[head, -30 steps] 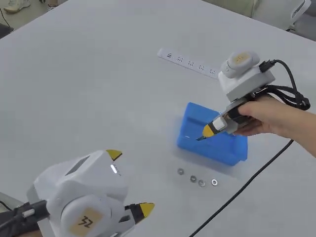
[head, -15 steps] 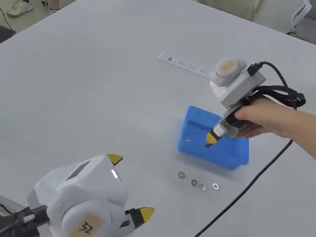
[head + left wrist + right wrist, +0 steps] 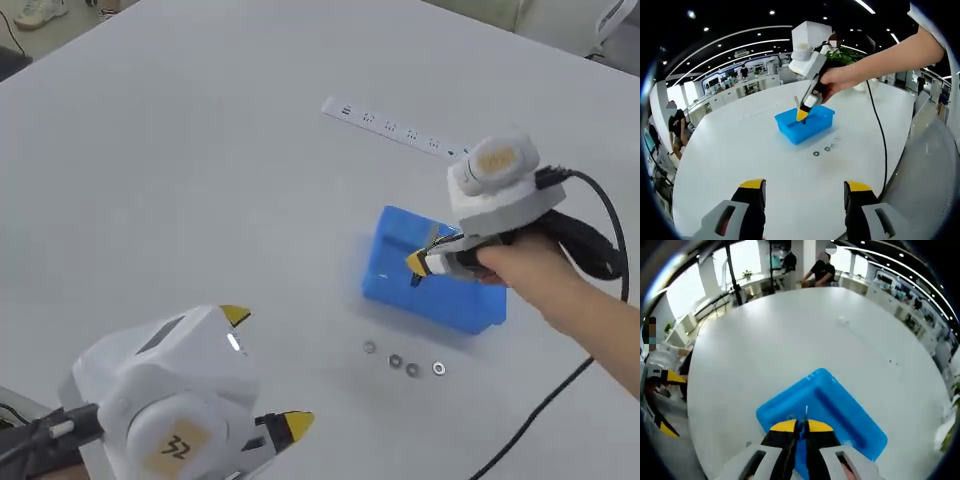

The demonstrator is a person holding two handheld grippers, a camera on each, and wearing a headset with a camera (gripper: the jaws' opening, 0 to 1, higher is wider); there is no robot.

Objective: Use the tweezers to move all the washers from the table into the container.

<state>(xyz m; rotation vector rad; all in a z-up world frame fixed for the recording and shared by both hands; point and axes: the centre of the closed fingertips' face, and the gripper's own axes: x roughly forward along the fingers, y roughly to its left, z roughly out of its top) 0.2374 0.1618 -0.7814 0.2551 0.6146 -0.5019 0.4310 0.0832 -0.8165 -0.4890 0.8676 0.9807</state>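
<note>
The blue container [image 3: 440,300] sits right of centre on the white table. My right gripper [image 3: 416,264] hovers over it, shut on thin tweezers [image 3: 805,416] whose tip points down over the blue container [image 3: 845,412]. Whether the tip holds a washer is too small to tell. Several washers [image 3: 404,364] lie in a short row on the table just in front of the container. My left gripper [image 3: 266,370] is open at the near left, well away from them. In the left gripper view my open left gripper [image 3: 805,191] faces the container [image 3: 805,125] and the washers [image 3: 825,148].
A white power strip [image 3: 392,129] lies behind the container. A black cable [image 3: 530,420] runs from the right gripper across the table's near right. People sit at the far edge of the table [image 3: 790,315] in the right gripper view.
The right hand and gripper body have swung to the right and lower, while the tweezers' tip stays over the container. The washers and the left gripper have not moved.
</note>
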